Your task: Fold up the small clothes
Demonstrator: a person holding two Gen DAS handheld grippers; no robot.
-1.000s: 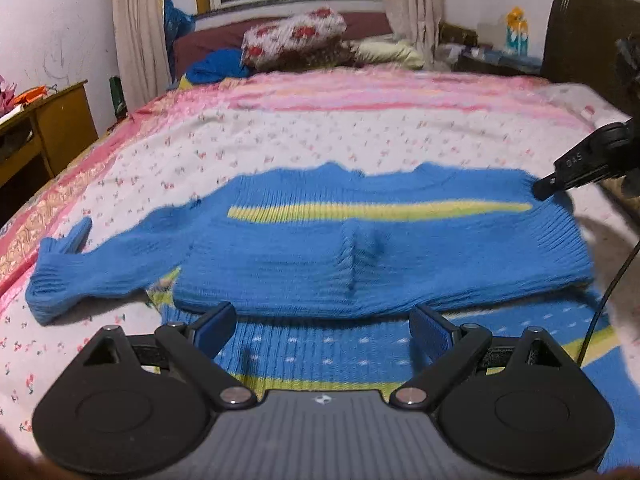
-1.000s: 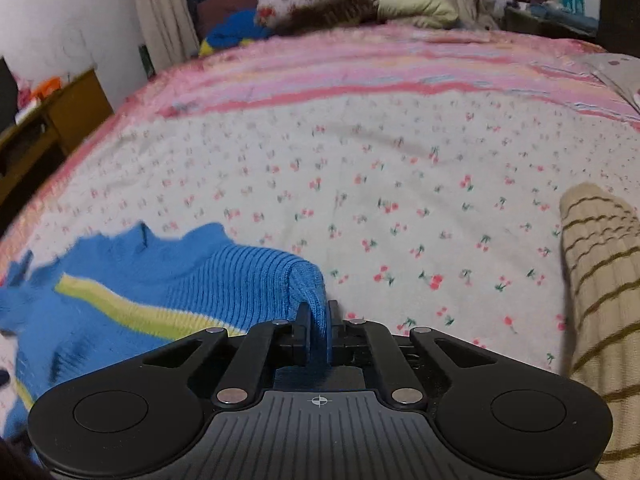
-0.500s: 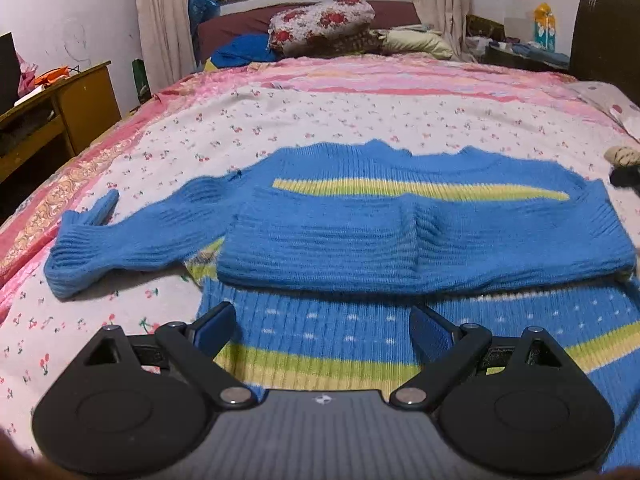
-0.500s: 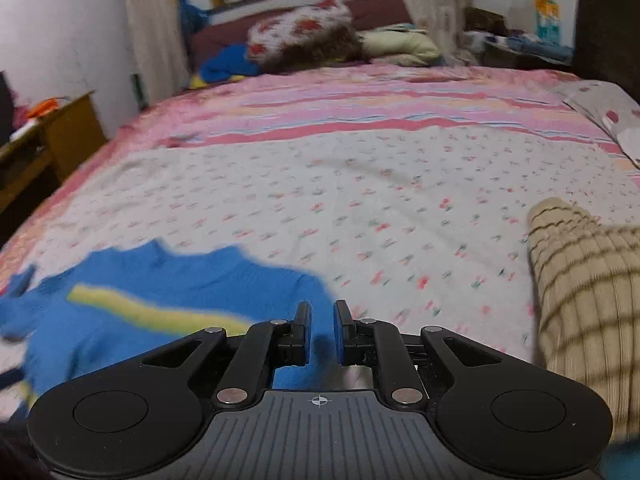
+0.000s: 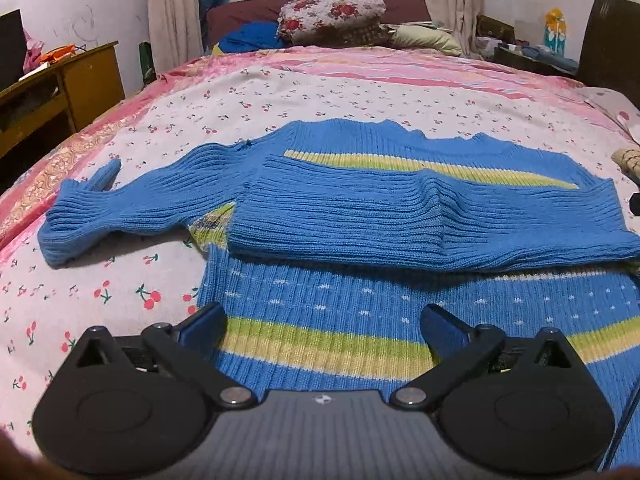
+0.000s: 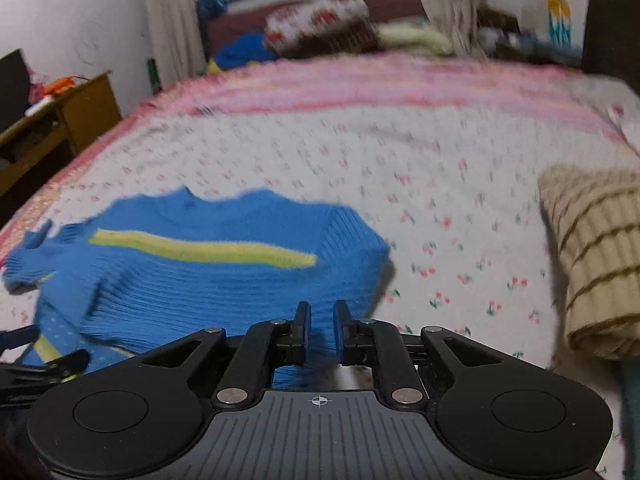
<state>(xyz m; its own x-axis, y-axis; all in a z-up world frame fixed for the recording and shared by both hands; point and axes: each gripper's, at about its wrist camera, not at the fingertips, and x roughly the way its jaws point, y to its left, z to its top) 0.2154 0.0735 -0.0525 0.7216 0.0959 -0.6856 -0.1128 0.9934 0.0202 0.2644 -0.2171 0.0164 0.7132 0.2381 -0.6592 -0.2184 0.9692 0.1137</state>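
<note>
Bed (image 5: 360, 92): fills both views, spread with a cherry-print sheet running to a pink striped band at 12 o'clock. Wide bare sheet lies from 12 to 3 o'clock of the sweater in the right wrist view.
Blue sweater (image 5: 400, 208): the task's garment, lying flat at the centre of the left wrist view. One sleeve is folded across the chest, below the yellow stripe; the other sleeve stretches out toward 9 o'clock.
Change, sweater: a second ago the folded sleeve's cuff was pinched in the right gripper; now it rests loose on the garment.
Striped beige knit (image 6: 592, 256): a folded piece at 3 o'clock in the right wrist view, apart from the sweater.
Wooden desk (image 5: 60, 88): stands beside the bed's edge at 9 to 10 o'clock.
Pillows (image 5: 332, 16): piled at the headboard, 12 o'clock.
Left gripper (image 5: 324, 328): jaws spread wide with nothing between them, hovering over the sweater's hem at 6 o'clock.
Right gripper (image 6: 320, 332): jaws narrowly parted, having just been opening, with nothing pressed between the pads.
Change, right gripper: it has drawn back from the sweater, whose folded edge now lies just beyond the fingertips; this view is blurred.
</note>
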